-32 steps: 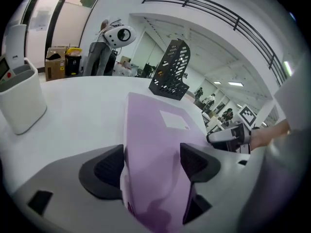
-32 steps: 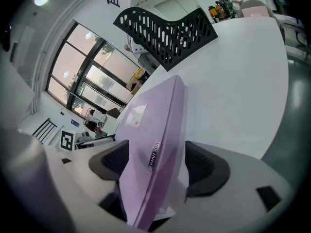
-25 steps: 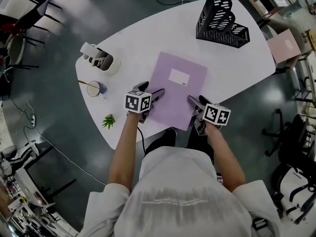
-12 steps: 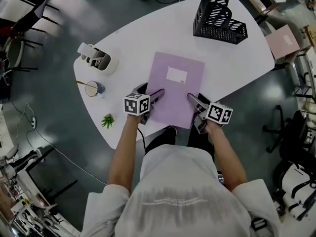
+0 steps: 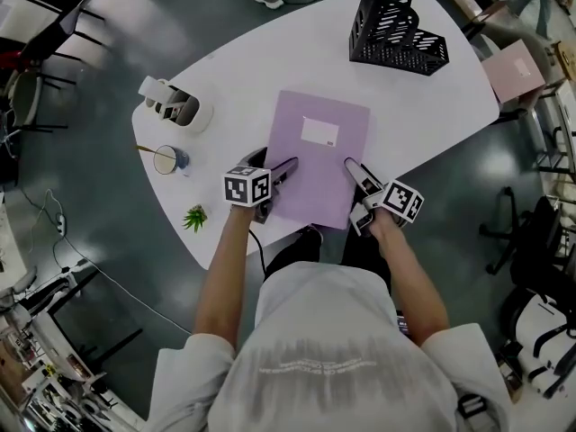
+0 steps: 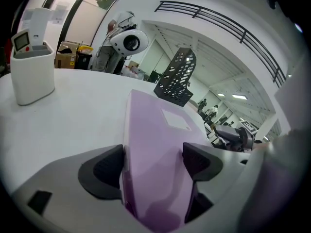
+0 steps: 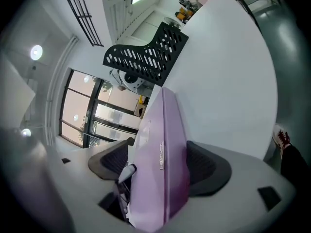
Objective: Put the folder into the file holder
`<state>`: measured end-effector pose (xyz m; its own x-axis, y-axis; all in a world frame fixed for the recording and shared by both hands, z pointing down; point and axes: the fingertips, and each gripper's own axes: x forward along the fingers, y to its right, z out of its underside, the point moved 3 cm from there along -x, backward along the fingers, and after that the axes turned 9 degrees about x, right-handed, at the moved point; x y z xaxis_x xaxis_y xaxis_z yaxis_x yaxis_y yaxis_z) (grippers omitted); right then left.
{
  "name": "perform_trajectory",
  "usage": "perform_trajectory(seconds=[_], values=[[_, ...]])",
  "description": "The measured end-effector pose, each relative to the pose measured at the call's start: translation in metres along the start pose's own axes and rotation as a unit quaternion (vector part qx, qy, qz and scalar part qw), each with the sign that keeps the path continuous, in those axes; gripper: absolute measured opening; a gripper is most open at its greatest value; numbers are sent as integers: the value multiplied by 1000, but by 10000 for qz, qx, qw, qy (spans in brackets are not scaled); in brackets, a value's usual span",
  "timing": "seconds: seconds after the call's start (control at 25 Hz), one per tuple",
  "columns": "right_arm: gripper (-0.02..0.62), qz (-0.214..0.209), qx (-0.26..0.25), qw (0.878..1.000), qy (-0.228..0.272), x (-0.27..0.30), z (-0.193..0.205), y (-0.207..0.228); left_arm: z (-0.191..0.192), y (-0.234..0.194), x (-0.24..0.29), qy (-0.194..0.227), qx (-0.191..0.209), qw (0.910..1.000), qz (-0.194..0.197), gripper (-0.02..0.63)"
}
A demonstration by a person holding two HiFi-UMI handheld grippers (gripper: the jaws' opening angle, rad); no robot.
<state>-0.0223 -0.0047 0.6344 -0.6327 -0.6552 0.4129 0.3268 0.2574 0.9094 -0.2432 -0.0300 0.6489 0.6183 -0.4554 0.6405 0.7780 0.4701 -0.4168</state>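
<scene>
Nudged toward the holder (image 5: 396,27), the folder (image 5: 310,174) is pinched at its near corners by left gripper (image 5: 286,167) and right gripper (image 5: 353,166), so the carry seems begun.

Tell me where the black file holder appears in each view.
Head view: file holder at the table's far right end, upper right.
Left gripper view: file holder above centre, beyond the folder.
Right gripper view: file holder upper centre, beyond the folder.
Shared landmark: the purple folder.
</scene>
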Motion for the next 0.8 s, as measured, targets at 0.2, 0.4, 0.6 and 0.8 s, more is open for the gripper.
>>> perform_trajectory(seconds=[0.2, 0.4, 0.6, 0.8], values=[[344, -51, 545, 9985, -73, -2, -6, 6, 0, -1, 0, 23, -26, 10000, 60, 403], [331, -128, 404, 9969, -663, 7, 10, 8, 0, 0, 0, -18, 27, 9999, 144, 403], [296, -377, 370, 9922, -1131, 22, 29, -3, -2, 2, -1, 59, -19, 9996, 260, 403], [231, -354, 351, 9892, -1377, 29, 25, 5, -1, 1, -1, 80, -13, 9998, 189, 403]])
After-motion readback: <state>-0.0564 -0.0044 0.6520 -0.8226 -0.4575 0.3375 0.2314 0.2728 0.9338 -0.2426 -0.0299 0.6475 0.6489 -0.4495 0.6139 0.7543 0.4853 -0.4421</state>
